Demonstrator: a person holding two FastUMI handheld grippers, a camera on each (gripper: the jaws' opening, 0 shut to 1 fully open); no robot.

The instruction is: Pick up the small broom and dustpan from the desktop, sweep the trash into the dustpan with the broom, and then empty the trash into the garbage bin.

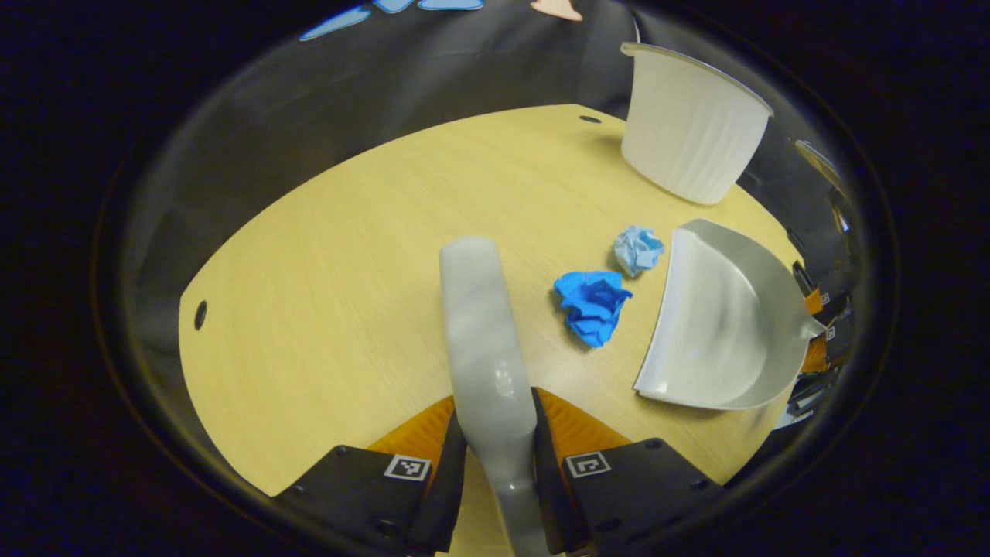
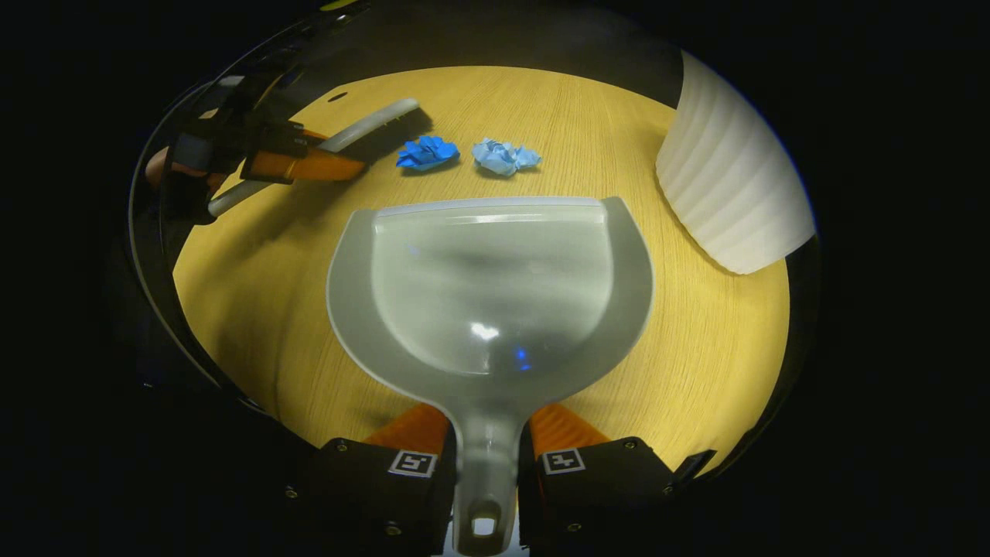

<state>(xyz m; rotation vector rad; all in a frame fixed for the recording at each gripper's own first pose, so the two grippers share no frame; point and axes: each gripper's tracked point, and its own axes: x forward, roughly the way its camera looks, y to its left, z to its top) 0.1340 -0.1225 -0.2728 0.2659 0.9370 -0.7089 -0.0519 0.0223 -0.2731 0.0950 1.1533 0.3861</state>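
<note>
Broom (image 1: 486,340) is sitting clamped by its stiff handle in the left gripper (image 1: 495,464); the right gripper (image 2: 486,468) is pinching the dustpan (image 2: 489,290) by its handle. Two light, crumpled paper wads (image 1: 593,305) are lying on the bench (image 1: 332,294) between them, likely easy to flick.

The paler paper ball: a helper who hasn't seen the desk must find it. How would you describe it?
On the wooden desk, look between the white ribbed bin and the broom, just beyond the dustpan's front lip. Two crumpled paper balls lie there; it is the light blue ball, nearer the bin, not the deep blue ball.
</note>
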